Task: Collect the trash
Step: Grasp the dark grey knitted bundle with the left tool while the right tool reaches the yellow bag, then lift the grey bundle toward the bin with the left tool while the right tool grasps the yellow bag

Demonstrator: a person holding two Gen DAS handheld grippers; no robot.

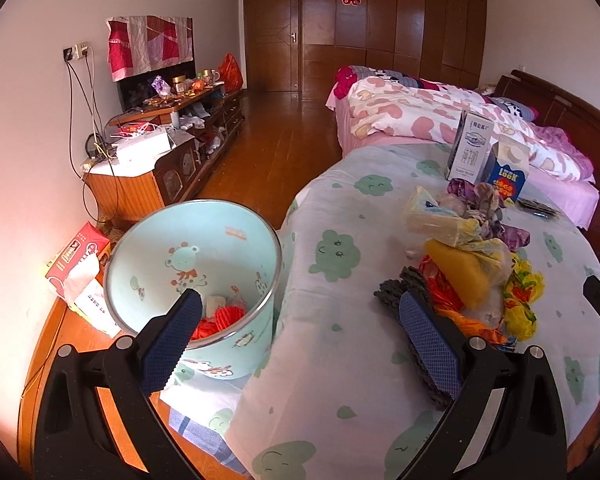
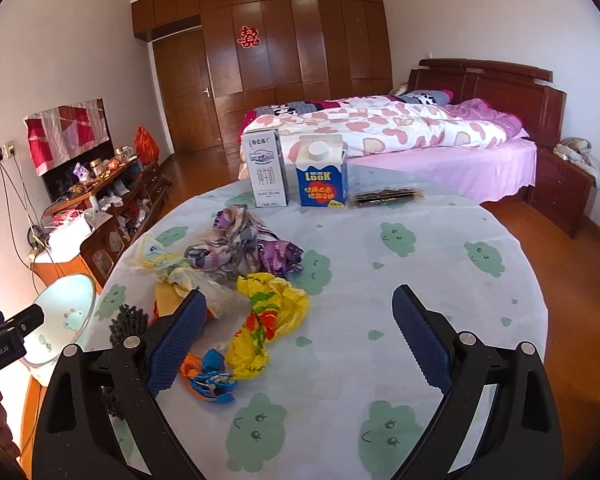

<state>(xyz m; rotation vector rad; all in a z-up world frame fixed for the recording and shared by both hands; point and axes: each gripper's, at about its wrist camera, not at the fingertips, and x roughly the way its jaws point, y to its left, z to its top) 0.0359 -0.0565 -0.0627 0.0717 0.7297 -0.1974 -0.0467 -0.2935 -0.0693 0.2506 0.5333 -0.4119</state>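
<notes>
Left wrist view: bin (image 1: 204,248) tilts, mouth facing wide-spread left gripper (image 1: 296,336).

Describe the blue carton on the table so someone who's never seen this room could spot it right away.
Find the round table with the cloud-print cloth. At its far edge, nearest the bed, two cartons stand side by side. The blue carton is the shorter one, with a white screw cap and "LOOK" printed on it, unlike the taller white carton.

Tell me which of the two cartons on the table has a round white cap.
The blue carton, right of the taller white-and-grey carton, which shows no cap.
</notes>
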